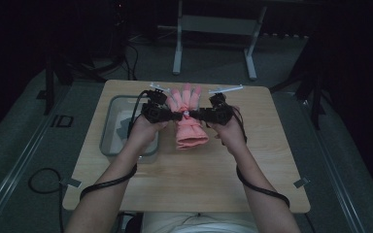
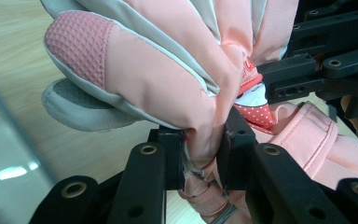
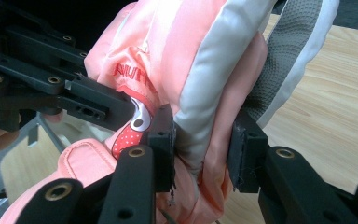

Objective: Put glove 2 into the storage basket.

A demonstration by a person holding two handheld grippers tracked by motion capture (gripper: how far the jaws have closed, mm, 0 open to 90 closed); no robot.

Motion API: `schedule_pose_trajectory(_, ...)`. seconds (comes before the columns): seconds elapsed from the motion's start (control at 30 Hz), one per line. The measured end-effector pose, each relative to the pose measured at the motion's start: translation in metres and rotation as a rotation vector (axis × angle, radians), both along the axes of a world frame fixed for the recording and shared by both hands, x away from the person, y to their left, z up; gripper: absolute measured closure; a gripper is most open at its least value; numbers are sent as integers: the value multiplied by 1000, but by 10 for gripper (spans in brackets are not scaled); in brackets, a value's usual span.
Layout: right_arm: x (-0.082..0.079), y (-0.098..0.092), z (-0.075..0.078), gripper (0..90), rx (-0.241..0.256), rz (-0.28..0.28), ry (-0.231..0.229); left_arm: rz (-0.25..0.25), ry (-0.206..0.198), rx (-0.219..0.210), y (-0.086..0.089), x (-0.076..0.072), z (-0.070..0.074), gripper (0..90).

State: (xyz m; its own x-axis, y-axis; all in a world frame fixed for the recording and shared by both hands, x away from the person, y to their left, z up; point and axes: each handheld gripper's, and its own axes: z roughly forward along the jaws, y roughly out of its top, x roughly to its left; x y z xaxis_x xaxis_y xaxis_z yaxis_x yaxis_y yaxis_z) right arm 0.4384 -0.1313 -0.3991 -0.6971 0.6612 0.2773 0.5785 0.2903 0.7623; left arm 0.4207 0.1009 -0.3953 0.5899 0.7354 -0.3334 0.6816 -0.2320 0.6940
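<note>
High view is showing a pink glove [image 1: 190, 121] being held over the middle of the wooden table [image 1: 184, 170], its fingers pointing away from the person. Both the left gripper [image 1: 177, 116] and the right gripper [image 1: 194, 115] are pinching its padded fabric from opposite sides, jaws closed tight. Grey trim and dotted grip patches are lining the fingertips; a small red-and-white emblem is sitting near the cuff.

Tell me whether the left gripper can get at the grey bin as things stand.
Probably not yet: the left gripper is shut on the pink glove, as is the right gripper. The grey bin sits close beside it, nothing between.
</note>
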Motion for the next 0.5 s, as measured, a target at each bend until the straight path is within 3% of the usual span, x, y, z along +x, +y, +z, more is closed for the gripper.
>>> schedule_pose_trajectory(0.5,10,68,15,664,15,103,-1,89,-2,18,66,-12,18,739)
